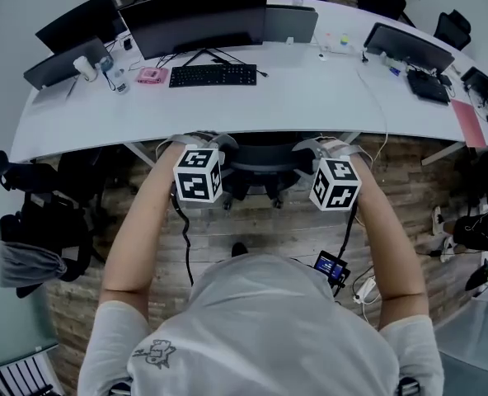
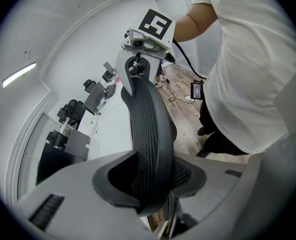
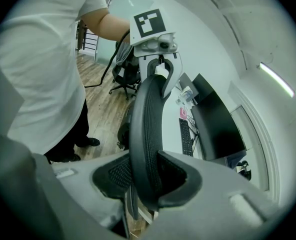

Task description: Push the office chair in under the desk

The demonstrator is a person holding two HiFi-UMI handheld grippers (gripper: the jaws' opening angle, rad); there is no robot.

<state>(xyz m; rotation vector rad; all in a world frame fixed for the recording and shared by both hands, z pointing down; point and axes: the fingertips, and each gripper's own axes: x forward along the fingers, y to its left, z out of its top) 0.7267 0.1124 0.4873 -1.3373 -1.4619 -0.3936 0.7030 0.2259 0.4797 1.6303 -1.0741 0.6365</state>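
The black mesh office chair (image 1: 265, 153) stands at the edge of the white curved desk (image 1: 310, 97), its seat partly beneath the top. My left gripper (image 1: 196, 142) clamps the left end of the backrest's top rim, my right gripper (image 1: 333, 146) the right end. In the left gripper view the rim (image 2: 149, 134) runs between the grey jaws of my left gripper (image 2: 150, 184), and the right gripper (image 2: 138, 71) shows at its far end. In the right gripper view the rim (image 3: 145, 129) sits in my right gripper (image 3: 145, 181). Both are shut on it.
On the desk lie a black keyboard (image 1: 213, 75), a wide monitor (image 1: 199, 19) and a pink item (image 1: 152, 76). Another dark chair (image 1: 38, 221) with a grey bag stands at left. Cables and a power strip (image 1: 363, 288) lie on the wooden floor at right.
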